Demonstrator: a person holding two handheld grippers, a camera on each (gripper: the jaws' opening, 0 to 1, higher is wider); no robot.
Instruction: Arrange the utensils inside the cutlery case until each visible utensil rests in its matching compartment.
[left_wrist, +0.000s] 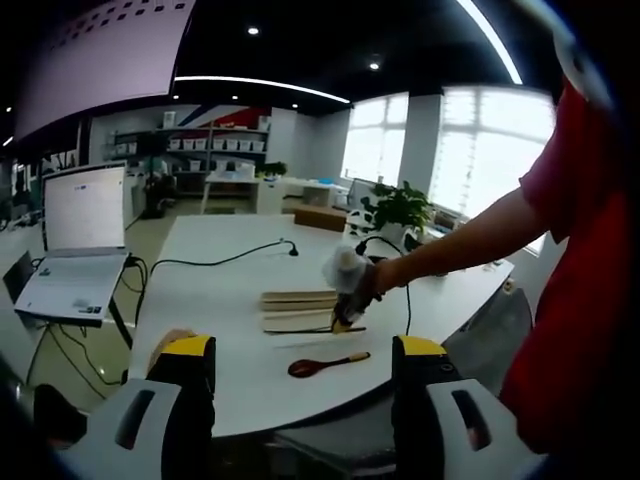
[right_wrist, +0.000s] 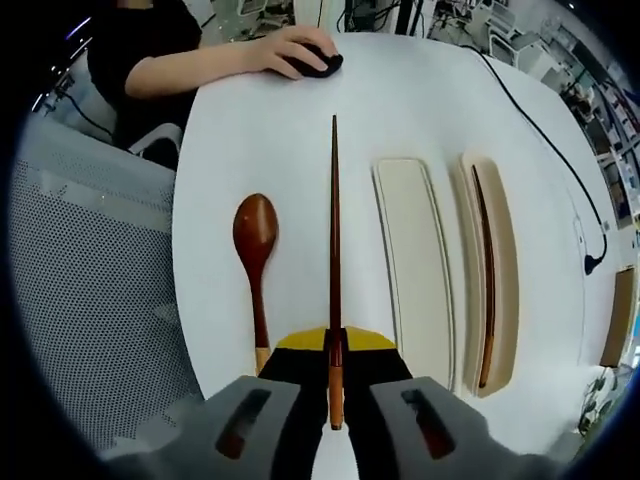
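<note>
Centre of the right gripper view: right gripper (right_wrist: 334, 385) clenched on a chopstick (right_wrist: 334, 250), long axis pointing straight up-frame | case (right_wrist: 490, 270) sits to its right, slot parallel, second chopstick (right_wrist: 484, 290) already in | spoon (right_wrist: 256, 262) just left on the table | left gripper (left_wrist: 300, 375) released, well back.

Right claw (right_wrist: 333, 372) clamped, left claw (left_wrist: 302, 375) spread wide.

**White table and what lies on it**

The white table (right_wrist: 300, 140) carries a wooden spoon (right_wrist: 255, 255) at 9 o'clock of centre, the cutlery case (right_wrist: 450, 270) at 3 o'clock, and a black cable (right_wrist: 545, 145) toward 2 o'clock. A mouse (right_wrist: 318, 62) sits at 12 o'clock.
</note>
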